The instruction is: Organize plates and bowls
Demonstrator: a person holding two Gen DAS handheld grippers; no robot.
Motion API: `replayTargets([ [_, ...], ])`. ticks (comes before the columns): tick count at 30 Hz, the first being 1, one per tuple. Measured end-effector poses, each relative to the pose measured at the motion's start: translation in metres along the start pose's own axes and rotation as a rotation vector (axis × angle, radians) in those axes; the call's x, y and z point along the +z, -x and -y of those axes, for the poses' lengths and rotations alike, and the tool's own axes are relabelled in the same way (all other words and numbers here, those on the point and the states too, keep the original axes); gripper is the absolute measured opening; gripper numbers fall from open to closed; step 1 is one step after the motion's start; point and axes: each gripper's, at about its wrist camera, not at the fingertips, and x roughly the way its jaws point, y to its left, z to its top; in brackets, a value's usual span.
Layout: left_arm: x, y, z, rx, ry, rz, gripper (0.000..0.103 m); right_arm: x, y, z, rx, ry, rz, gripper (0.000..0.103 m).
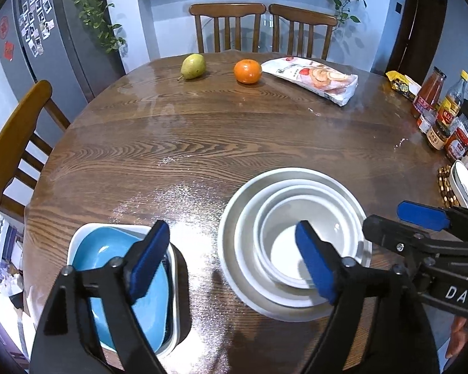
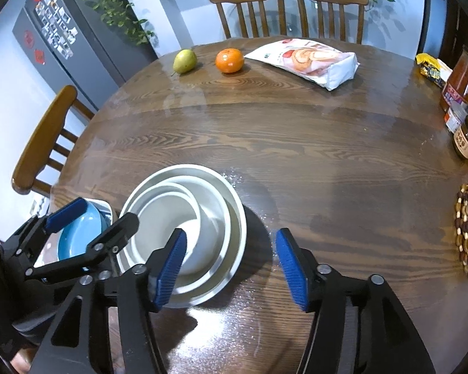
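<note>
Fingers of the left gripper [image 1: 234,261] stood spread wide, nothing pinched between them: its left blue pad hung over the blue bowl [image 1: 109,258] and its right pad over the white stack, with bare table below the gap. The right gripper [image 2: 231,271] was likewise parted with nothing between its pads, the left one hanging over the near rim of the stack and the right one over bare wood; whether either pad touched the crockery could not be told. White bowls [image 1: 299,233] sat nested, two smaller ones inside a wider one, all resting on a large white plate [image 1: 231,218] near the table's front edge. Just to its left, apart from it, the blue bowl lay inside a white squarish dish [image 1: 87,229], which seemed to rest on a dark base. The round wooden table [image 1: 202,131] carried, at its far side, a green pear [image 1: 192,66], an orange [image 1: 247,71] beside it and a white snack bag [image 1: 312,78] lying flat. Along the right edge stood a cluster of sauce bottles and jars [image 1: 440,115], a yellow packet [image 1: 401,84] and a beaded trivet [image 1: 446,187] under a white dish. Wooden chairs [image 1: 227,25] ringed the table, and a grey fridge [image 1: 46,31] covered in photos stood at the left. Between the grippers and the far items the tabletop lay open.
</note>
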Motion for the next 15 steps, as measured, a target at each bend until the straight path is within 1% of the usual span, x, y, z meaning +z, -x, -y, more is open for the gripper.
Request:
replayTargets([
  [1, 0.000, 0.001, -0.002, 0.002, 0.002, -0.001, 0.087, 0.000, 0.000, 0.001, -0.001, -0.001, -0.002, 0.064],
  [2, 0.000, 0.003, -0.005, 0.006, 0.002, -0.005, 0.092, -0.001, 0.000, 0.002, -0.002, 0.000, -0.005, 0.066],
  [3, 0.000, 0.003, -0.008, 0.011, 0.003, -0.009, 0.098, -0.001, 0.000, 0.002, -0.004, 0.003, -0.011, 0.071],
  [5, -0.001, 0.005, -0.017, 0.039, 0.018, -0.020, 0.102, -0.001, 0.001, 0.004, -0.012, 0.006, -0.016, 0.078],
  [6, -0.002, 0.005, -0.022, 0.046, 0.035, -0.026, 0.102, -0.001, 0.002, 0.006, -0.014, 0.006, -0.015, 0.080],
  [9, -0.004, 0.004, -0.042, 0.049, 0.100, -0.054, 0.102, -0.001, 0.002, 0.008, -0.025, 0.006, -0.019, 0.081],
  [12, -0.007, 0.003, -0.049, 0.060, 0.110, -0.070, 0.102, -0.001, 0.000, 0.012, -0.025, 0.003, -0.025, 0.081],
  [15, -0.011, 0.001, -0.051, 0.066, 0.113, -0.079, 0.102, -0.001, -0.002, 0.022, -0.029, -0.030, -0.021, 0.081],
])
